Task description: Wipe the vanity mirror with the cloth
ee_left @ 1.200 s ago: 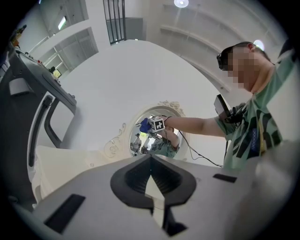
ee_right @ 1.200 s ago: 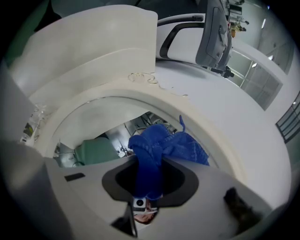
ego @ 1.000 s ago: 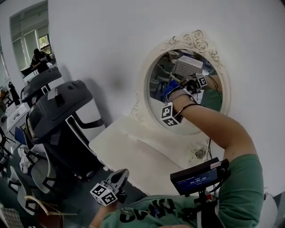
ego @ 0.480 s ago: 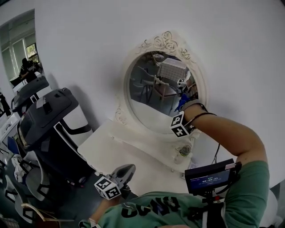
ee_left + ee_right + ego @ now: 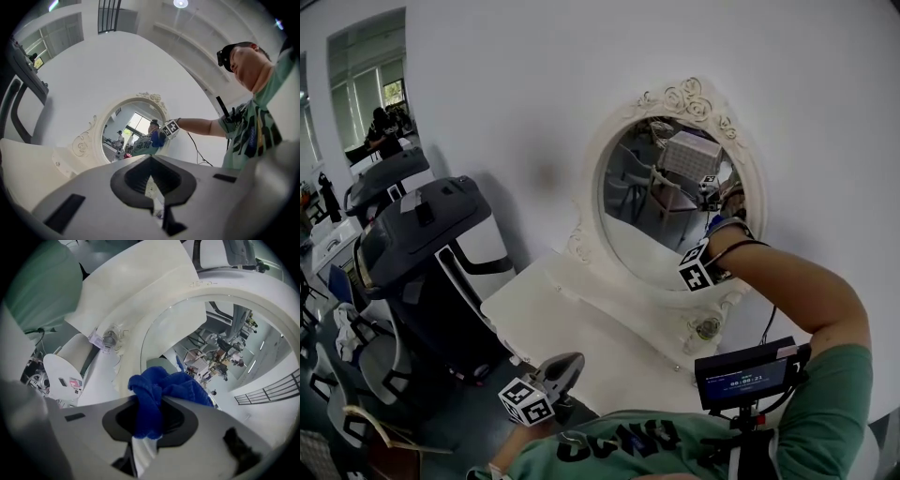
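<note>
Right gripper: jaws are clenching on the blue cloth; the cloth is bunching out past the jaw tips.
Right gripper position: it is reaching out on an extended right arm, at the right side of the vanity mirror, low on the glass.
Cloth: it is sitting at the glass just inside the right rim; I cannot tell whether it is touching.
Vanity mirror: oval, in an ornate white frame, standing upright on the white vanity top against the white wall and reflecting a room.
Left gripper: jaws are resting together, gripping nothing.
Left gripper position: it is hanging low and near, at the near edge of the vanity top, well apart from the mirror.
Left of vanity: a black-and-white chair is standing there.
</note>
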A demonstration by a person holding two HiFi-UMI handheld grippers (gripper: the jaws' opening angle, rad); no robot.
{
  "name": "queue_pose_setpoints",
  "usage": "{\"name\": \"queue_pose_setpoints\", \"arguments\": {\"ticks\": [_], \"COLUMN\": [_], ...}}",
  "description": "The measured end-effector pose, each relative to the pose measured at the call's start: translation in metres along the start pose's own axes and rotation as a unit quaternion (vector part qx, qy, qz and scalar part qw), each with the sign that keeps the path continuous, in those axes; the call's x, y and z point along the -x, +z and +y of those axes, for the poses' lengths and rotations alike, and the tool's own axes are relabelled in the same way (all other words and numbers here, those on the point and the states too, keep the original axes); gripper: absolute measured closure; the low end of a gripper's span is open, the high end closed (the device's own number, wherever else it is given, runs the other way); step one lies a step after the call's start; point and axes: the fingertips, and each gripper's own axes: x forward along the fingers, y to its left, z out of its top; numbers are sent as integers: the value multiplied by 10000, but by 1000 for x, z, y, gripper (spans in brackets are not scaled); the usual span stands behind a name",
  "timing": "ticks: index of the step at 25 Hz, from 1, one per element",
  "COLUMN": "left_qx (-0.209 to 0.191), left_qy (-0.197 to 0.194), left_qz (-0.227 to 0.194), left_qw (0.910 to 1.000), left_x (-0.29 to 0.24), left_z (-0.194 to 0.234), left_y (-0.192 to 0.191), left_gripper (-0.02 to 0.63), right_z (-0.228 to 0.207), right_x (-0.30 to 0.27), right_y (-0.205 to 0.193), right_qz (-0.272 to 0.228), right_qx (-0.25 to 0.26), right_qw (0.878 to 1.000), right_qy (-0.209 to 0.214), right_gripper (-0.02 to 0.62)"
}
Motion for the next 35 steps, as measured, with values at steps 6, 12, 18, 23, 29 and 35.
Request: {"name": "queue_pose_setpoints", "arguments": {"ticks": [6, 12, 18, 23, 29, 35], "left_qx": [139, 198, 352, 437, 356, 234], "left_qy": [344, 896, 1411, 1449, 1067, 502], "left_qz": [-94, -179, -246, -187, -81, 78], "left_qw": [9993, 9956, 9891, 9883, 9936, 9984], "left_x": [32, 81, 122, 126, 102, 44], "left_z": [29, 64, 81, 89, 87, 60], "left_y": [-3, 2, 1, -3, -1, -4], "left_gripper": [600, 600, 600, 600, 600, 600], "right_z": [-115, -241, -299, -308, -271, -176], "right_x": [60, 114, 117, 105, 90, 39], "right_y": [98, 199, 243, 250, 231, 170], "right_qz": [-1328, -1790, -1670, -1548, -1374, -1104], "right_qx": [-156, 10, 113, -38, -344, -210], "right_qw": [9809, 9297, 9073, 9159, 9447, 9670], "right_qy": [-1412, -3218, -3856, -3704, -2958, -2286], "right_gripper": [514, 512, 512, 512, 512, 512]}}
